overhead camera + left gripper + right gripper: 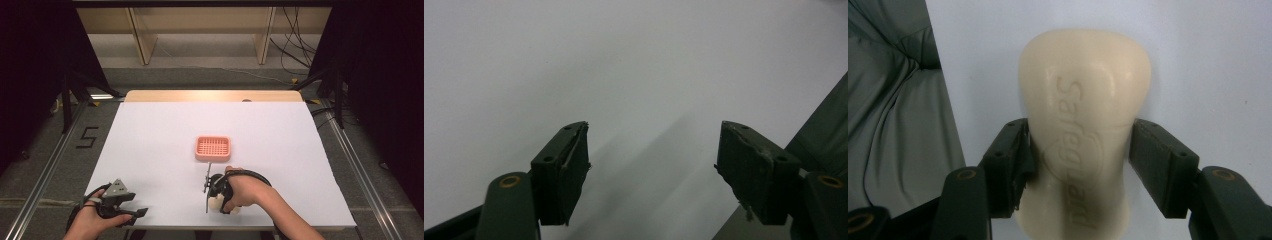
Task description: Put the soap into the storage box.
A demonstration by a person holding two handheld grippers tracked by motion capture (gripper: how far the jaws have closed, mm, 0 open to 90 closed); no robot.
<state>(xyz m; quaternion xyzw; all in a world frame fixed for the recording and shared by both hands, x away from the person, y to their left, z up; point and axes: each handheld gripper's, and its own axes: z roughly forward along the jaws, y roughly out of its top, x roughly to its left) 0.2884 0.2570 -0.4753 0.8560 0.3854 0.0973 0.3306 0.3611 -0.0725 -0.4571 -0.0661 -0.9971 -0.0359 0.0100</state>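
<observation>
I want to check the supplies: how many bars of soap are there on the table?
1. The soap is between the jaws of the right gripper, near the front edge of the table. The pink tray looks empty.

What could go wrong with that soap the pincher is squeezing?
The right gripper holds the soap by its smooth, rounded sides, so it might slip out and drop onto the table. It is also close to the table's near edge, so a dropped bar could slide off. If it is meant for the pink soap dish, the bar may land tilted on the rim.
</observation>
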